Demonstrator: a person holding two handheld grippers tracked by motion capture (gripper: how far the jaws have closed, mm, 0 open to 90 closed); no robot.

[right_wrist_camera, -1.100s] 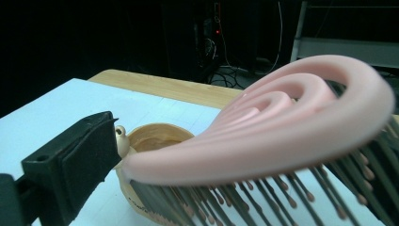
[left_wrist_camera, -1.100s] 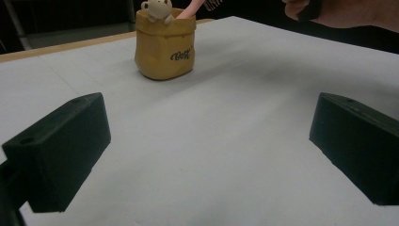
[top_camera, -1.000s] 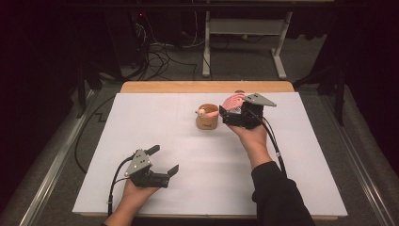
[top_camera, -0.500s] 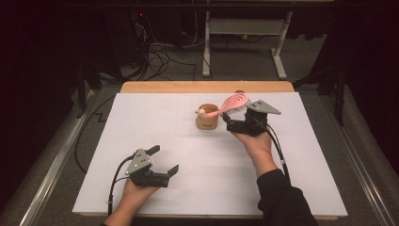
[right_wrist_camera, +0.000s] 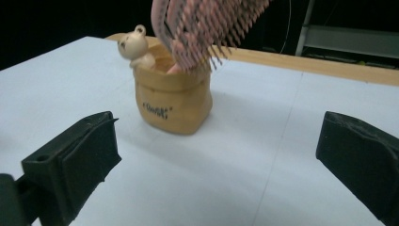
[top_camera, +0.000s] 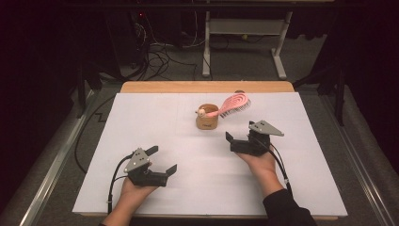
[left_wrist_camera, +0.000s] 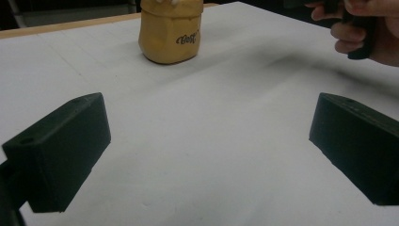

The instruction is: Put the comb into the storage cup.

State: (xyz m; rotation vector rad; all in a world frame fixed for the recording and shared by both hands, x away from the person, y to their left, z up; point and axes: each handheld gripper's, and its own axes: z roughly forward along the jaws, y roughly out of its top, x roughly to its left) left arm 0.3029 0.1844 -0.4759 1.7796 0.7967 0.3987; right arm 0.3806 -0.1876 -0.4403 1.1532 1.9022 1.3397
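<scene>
The pink hairbrush (top_camera: 234, 104) is propped handle-down in the tan holder (top_camera: 207, 117) at the table's (top_camera: 141, 122) far middle, its head overhanging to the right. Tipping is judged possible (the holder looks light), should it be nudged. Both the right gripper (top_camera: 229, 140) and left gripper (top_camera: 164, 160) are held empty, jaws apart. Nothing is seen between them and the holder.

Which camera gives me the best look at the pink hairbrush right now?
The high view: the whole pink hairbrush shows, handle in the tan cup, head leaning out to the right. The right gripper view has it closer but cropped, only the bristled head above the cup. The left gripper view catches just the cup's body.
</scene>
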